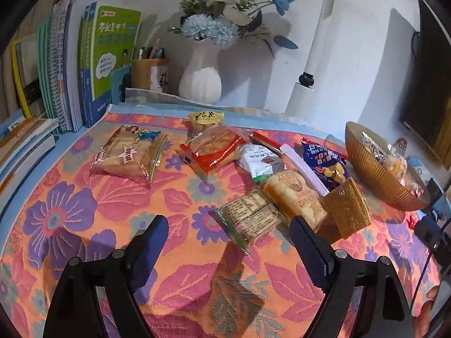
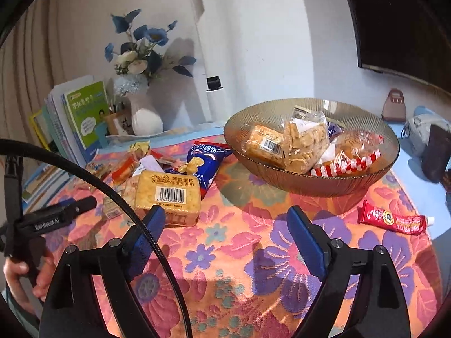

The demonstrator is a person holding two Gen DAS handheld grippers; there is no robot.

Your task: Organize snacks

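the left gripper stands wide and empty — a clear-wrapped biscuit pack lies just ahead between its fingers, long axis slanting right. the right gripper, also spread and empty, faces the bowl on the tabletop; a cracker pack lies beside its left finger.

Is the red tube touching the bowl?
Apart. The right wrist view shows the red tube lying on the cloth with flowered cloth plainly visible between it and the bowl.
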